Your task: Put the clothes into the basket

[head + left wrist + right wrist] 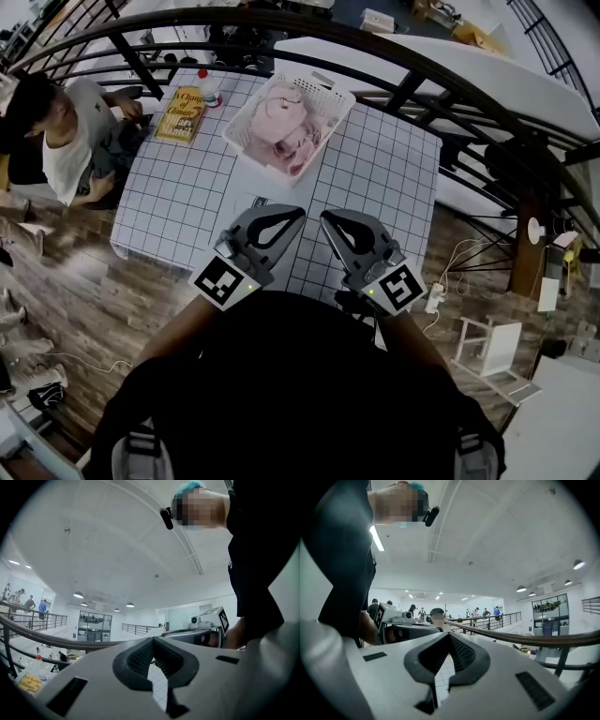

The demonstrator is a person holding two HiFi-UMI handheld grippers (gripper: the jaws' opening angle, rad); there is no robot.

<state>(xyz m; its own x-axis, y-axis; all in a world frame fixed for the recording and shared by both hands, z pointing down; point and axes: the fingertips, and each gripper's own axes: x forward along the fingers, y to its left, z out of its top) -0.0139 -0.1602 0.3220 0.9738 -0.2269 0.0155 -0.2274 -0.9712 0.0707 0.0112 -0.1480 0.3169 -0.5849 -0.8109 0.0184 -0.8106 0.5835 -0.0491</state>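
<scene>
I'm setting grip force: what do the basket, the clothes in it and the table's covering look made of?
The basket looks like white moulded plastic, going by its rigid open-lattice walls. The clothes look like soft, matte pink fabric, bunched in folds. The table covering is flat, matte white with a dark grid. It may be cloth or a thin sheet; I cannot tell which.

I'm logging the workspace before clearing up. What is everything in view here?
Table: one, white with dark grid, centre.
Basket: one, white, table's far side.
Clothes: one pile, pink, inside the basket.
Book: one, yellow, table's far left corner.
Bottle: one, red-capped, beside the book.
Seated person: one, white top, table's left edge.
Railing: one, black, beyond the table.
Stool: one, white, floor at right.
Left tongs: one, grey, shut, empty, near table edge.
Right tongs: one, grey, shut, empty, beside it.
</scene>
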